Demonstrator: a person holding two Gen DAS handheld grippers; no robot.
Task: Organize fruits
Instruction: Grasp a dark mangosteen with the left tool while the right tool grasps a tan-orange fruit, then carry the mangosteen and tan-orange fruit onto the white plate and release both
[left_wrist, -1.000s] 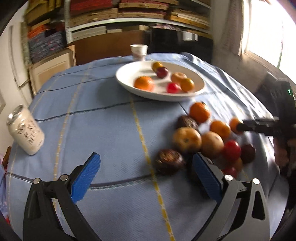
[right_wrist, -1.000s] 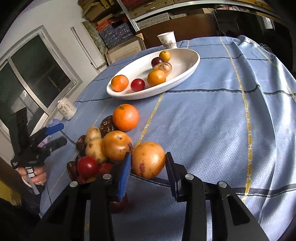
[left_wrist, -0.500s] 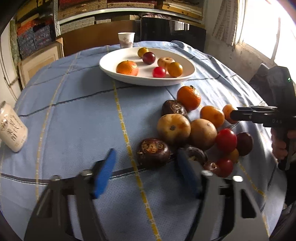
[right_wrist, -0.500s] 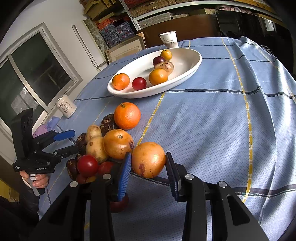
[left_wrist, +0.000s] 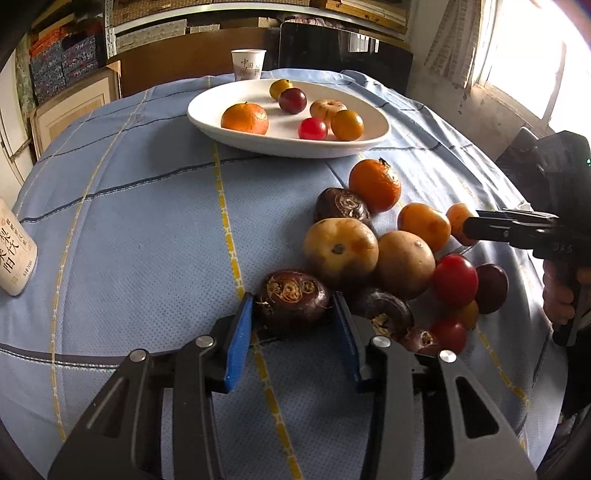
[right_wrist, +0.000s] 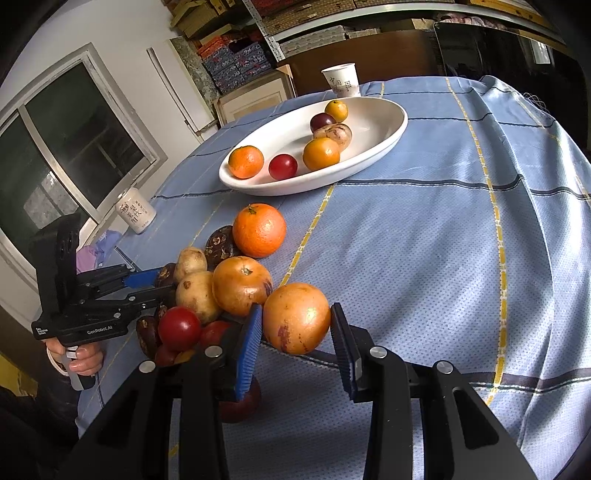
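The tabletop (left_wrist: 140, 229) is covered by a blue cloth with yellow and dark grid lines. Shelving stacked with boxes and boards lines the back wall; windows stand on two sides of the room. A paper cup (left_wrist: 248, 69) stands at the far edge, and a white can (right_wrist: 135, 215) sits near one window.

A white oval dish (left_wrist: 284, 146) holds six fruits: an orange, a dark red plum, a red tomato and three yellow to tan pieces. A loose pile (left_wrist: 391, 254) lies nearer, between dish and tabletop edge: one large orange, tan round fruits, red tomatoes and dark brown purple fruits with dried calyx scars.

The left tool (left_wrist: 293, 314) straddles a dark brown fruit (left_wrist: 291, 297) at the near edge of the pile. Its jaws are closing; the blue pads stand at the fruit's flanks, apparently in contact. The fruit rests on the cloth.

The right tool (right_wrist: 297, 328) is clenched on an orange-yellow fruit with a reddish blotch (right_wrist: 296, 317), at the pile's outer side.

Compared with one second ago, the left tool's jaws, then spread wide, have narrowed about the dark fruit, and the tool has come nearer the pile. The right tool and its fruit are unchanged.
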